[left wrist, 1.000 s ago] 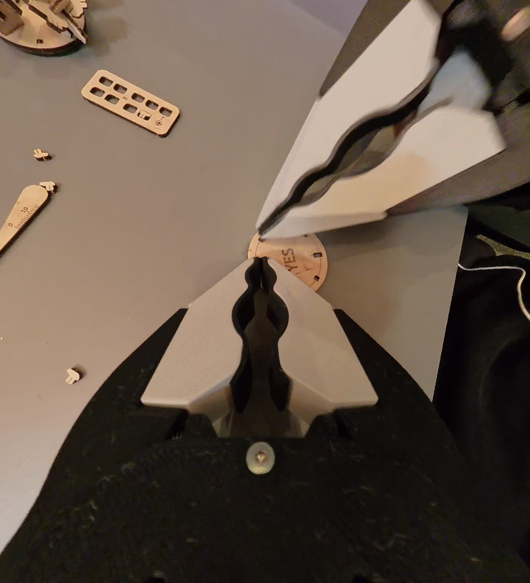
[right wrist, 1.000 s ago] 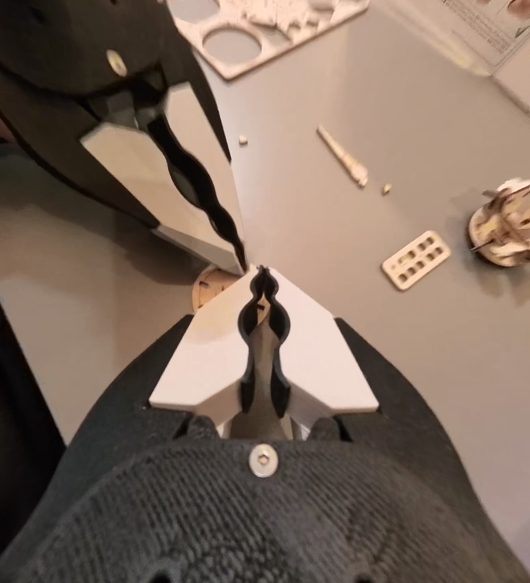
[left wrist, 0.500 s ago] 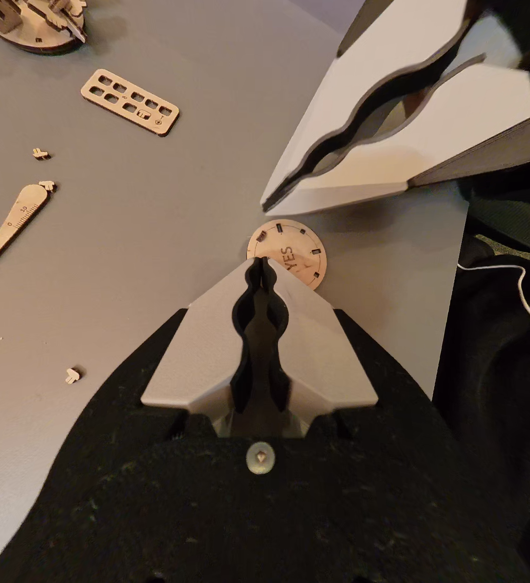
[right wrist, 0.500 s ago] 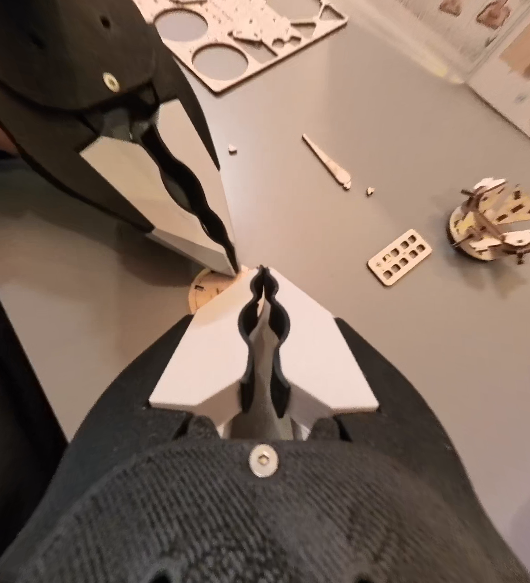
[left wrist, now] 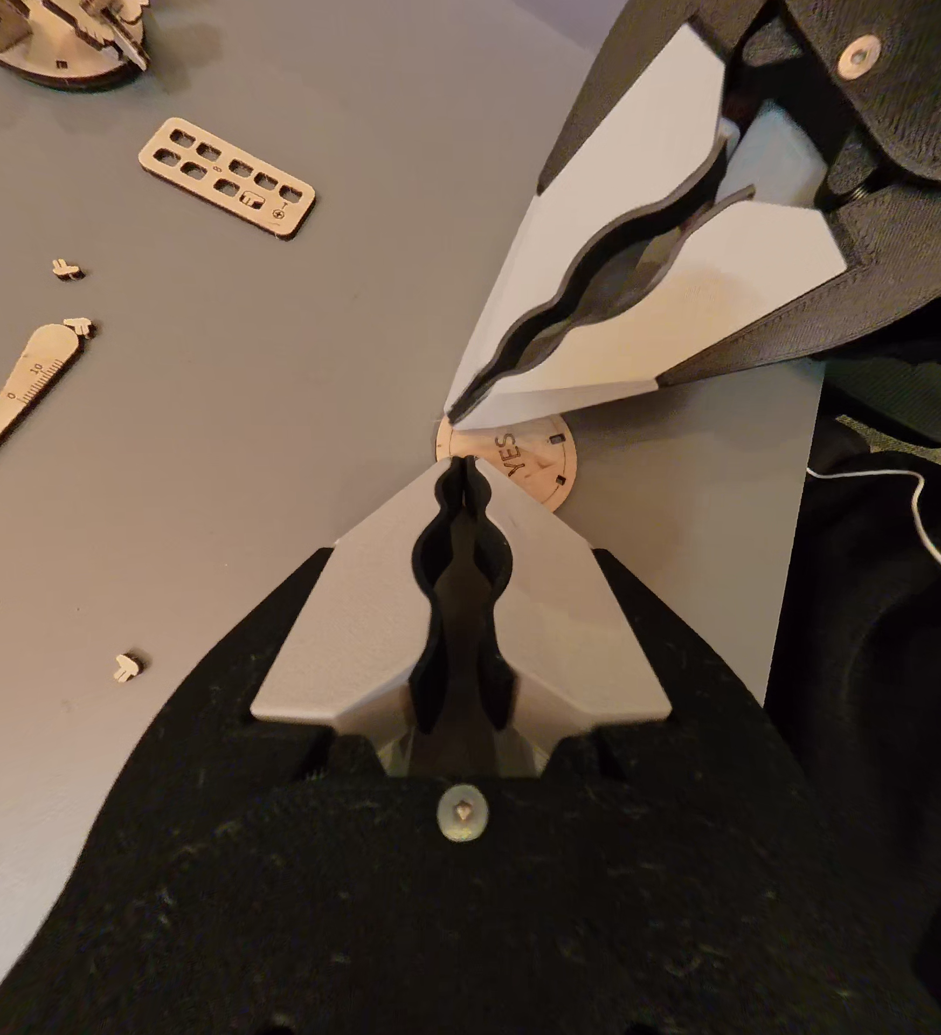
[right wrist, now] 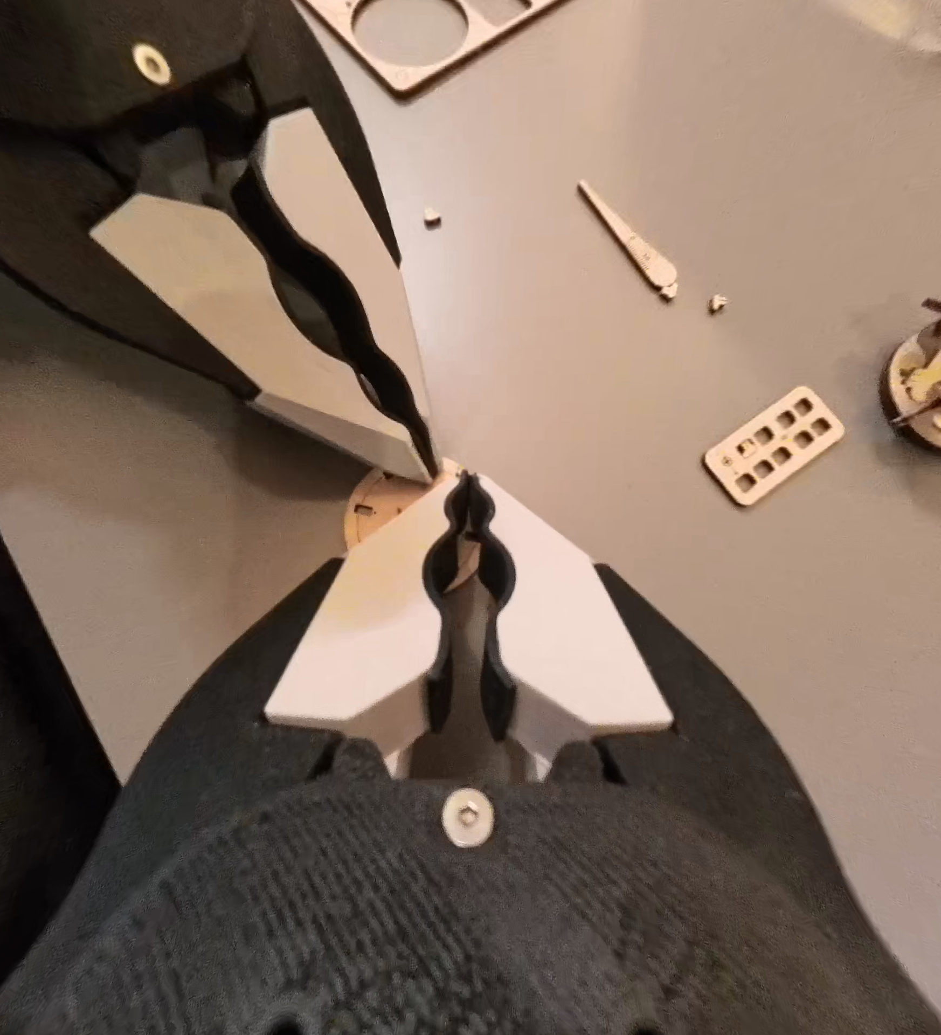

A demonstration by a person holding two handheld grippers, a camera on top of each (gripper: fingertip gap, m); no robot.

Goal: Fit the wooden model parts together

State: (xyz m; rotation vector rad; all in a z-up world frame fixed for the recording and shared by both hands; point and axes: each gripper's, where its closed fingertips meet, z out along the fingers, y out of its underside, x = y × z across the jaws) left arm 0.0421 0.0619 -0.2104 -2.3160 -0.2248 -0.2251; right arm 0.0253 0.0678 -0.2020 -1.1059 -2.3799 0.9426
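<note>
Wooden model point(left wrist: 48, 39): sitting at the far left corner of the grey surface point(left wrist: 289, 392) in the left wrist view, on a round base.
Slotted plate point(left wrist: 226, 178): lying flat just beside the model, toward the middle of the surface.
Tapered strip point(left wrist: 14, 397): lying near the left edge, with marks along it; a small wooden bit point(left wrist: 79, 326) is touching its rounded end.
Loose bits point(left wrist: 68, 270): lying apart from each other between plate and strip; another point(left wrist: 128, 667) is lying nearer the near edge.
Left gripper point(left wrist: 465, 460): fingers closed together, nothing clamped between them; the tips are sitting over the near-left rim of the wooden disc.
Wooden disc point(left wrist: 535, 465): lying flat close to the right edge of the surface, between the two sets of tips.
Right gripper point(left wrist: 453, 417): coming in from the far right, jaws closed together with nothing in them; its tip is resting at the far rim of the disc.
White cord point(left wrist: 927, 537): trailing over dark cloth beyond the right edge.
</note>
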